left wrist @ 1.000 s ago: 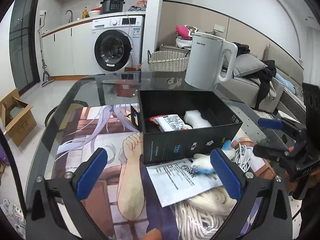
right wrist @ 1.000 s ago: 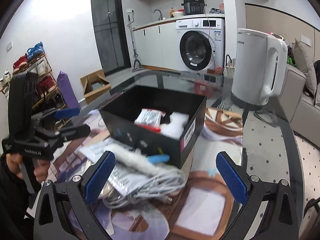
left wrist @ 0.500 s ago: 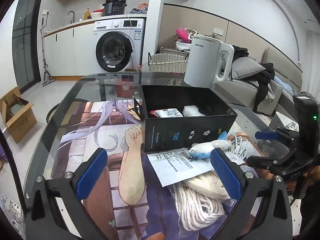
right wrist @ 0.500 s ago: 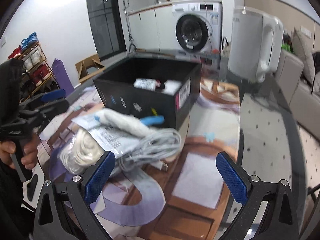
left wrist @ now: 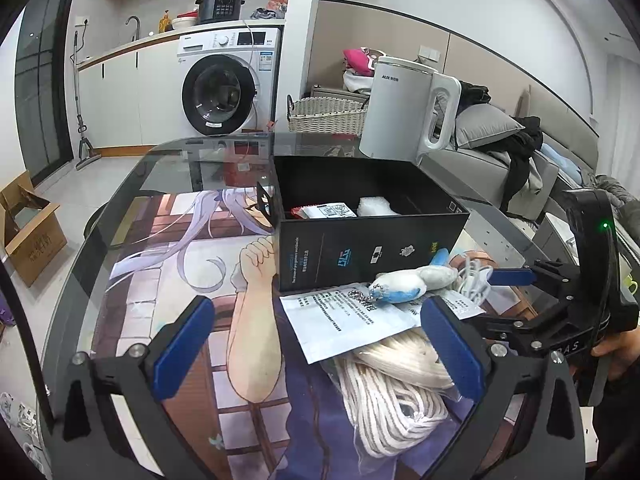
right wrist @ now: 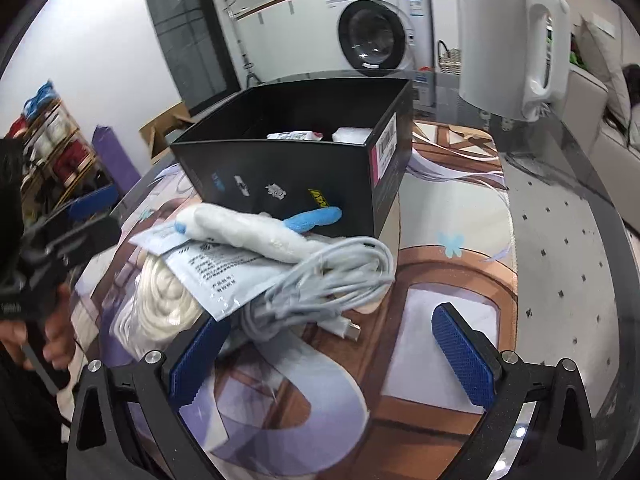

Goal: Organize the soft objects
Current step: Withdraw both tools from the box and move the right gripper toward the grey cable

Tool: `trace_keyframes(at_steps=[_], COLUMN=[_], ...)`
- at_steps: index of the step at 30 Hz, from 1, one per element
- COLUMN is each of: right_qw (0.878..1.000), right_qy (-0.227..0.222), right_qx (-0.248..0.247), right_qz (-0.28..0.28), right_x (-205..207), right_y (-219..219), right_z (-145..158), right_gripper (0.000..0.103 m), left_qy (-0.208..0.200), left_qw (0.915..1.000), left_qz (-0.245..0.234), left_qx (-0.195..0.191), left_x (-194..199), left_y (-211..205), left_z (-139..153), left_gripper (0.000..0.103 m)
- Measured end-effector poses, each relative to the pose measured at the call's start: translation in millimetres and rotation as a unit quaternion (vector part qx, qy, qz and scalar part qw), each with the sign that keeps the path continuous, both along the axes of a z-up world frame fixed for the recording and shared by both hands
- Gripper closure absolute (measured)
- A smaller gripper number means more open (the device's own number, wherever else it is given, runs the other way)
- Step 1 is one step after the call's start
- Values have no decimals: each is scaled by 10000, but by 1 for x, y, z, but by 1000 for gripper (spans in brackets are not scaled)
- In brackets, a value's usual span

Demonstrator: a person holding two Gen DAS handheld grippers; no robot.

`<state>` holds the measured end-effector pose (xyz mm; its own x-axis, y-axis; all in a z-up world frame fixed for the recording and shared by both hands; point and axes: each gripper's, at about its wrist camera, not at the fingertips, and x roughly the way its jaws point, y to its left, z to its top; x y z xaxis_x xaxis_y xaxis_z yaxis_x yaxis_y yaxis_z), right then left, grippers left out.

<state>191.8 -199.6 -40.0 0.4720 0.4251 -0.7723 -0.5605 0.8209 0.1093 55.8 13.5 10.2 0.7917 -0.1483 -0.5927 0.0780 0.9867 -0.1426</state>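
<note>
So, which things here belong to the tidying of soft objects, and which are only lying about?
For the job:
black box
plush keychain
white rope bundle
grey cable coil
printed pouch

Just lying about:
white kettle
washing machine
wicker basket
cardboard box

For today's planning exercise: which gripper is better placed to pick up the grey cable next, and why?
Probably the right gripper: it is open, and the cable lies just ahead of its left finger. The left gripper, also open, faces the rope and leaflet instead.
</note>
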Motion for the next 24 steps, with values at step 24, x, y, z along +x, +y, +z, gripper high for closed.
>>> trace_keyframes(at_steps=[24], right_qw=[9995], right_qy=[197], right_qx=[-149], right_qz=[206], right_x=[9], right_y=[-30], right_z=[-1], right_gripper=[1], left_qy=[62], left_qw=[9999], left_qz=[-107], left_qx=[-6], left_x=[1], left_y=[0], left_z=[-2], left_gripper=[0])
